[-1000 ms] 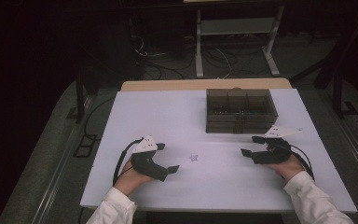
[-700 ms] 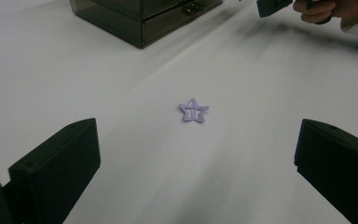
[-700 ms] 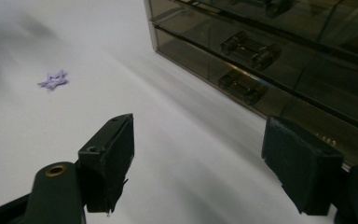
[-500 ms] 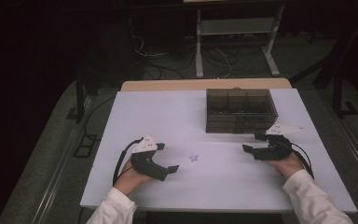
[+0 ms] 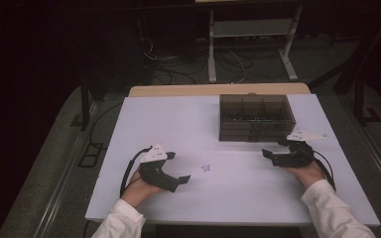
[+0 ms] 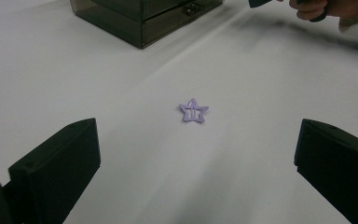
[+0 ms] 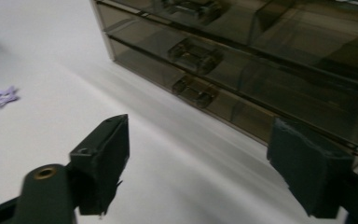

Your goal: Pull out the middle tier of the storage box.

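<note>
Hair clip (image 5: 206,167): small purple star, flat on the white table (image 5: 178,119), near the middle of the near half, well clear of every edge; seen again in the left claw view (image 6: 194,112) and at the far left of the right claw view (image 7: 1,99).
Left claw (image 5: 181,179): released, jaws spread wide with nothing between them; low over the table toward the near left corner, pointed at the hair clip, which lies ahead of the jaws and apart from them (image 6: 196,154).
Right claw (image 5: 272,156): released, jaws wide and just been opening further, nothing between them; near the right edge, just in front of the box, tips aimed toward it (image 7: 198,158).
Box (image 5: 256,117): dark see-through plastic, with drawers stacked in front and compartments on top, toward the far right corner of the table; drawers shut, small handles on the fronts (image 7: 196,56).
Hands: left hand (image 5: 141,186) and right hand (image 5: 308,172), each wrapped round its claw's grip, white sleeves coming in from the near edge.
</note>
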Action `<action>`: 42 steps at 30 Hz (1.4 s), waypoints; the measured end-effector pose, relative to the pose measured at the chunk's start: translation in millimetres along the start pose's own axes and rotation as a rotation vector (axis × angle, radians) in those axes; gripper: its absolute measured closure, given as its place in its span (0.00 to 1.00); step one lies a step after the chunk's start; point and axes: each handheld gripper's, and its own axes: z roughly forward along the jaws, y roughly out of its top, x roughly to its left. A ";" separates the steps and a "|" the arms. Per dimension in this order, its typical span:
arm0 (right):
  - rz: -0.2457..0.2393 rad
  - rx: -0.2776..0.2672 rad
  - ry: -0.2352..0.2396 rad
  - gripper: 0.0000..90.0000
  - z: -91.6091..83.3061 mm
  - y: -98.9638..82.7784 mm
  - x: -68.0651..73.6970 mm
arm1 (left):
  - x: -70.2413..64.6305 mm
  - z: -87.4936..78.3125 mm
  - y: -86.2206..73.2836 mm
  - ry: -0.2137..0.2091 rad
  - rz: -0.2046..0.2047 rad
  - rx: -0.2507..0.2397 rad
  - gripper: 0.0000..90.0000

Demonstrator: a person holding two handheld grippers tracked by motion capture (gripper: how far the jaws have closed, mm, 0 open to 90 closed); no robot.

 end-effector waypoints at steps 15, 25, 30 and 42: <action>0.089 -0.056 -0.146 0.00 -15.6 -1.3 -4.8 | -0.3 -0.2 0.3 -0.004 0.002 -0.001 0.00; 0.053 -0.073 -0.245 0.00 -18.9 -1.7 -3.7 | -0.4 -0.4 0.7 -0.002 0.006 -0.002 0.00; 0.007 -0.073 -0.281 0.00 -19.2 -0.9 -0.8 | -0.4 -0.4 0.6 -0.003 0.007 -0.001 0.00; -0.152 -0.048 -0.378 0.00 -16.9 -0.8 8.0 | -0.4 -0.5 0.7 -0.002 0.008 -0.002 0.00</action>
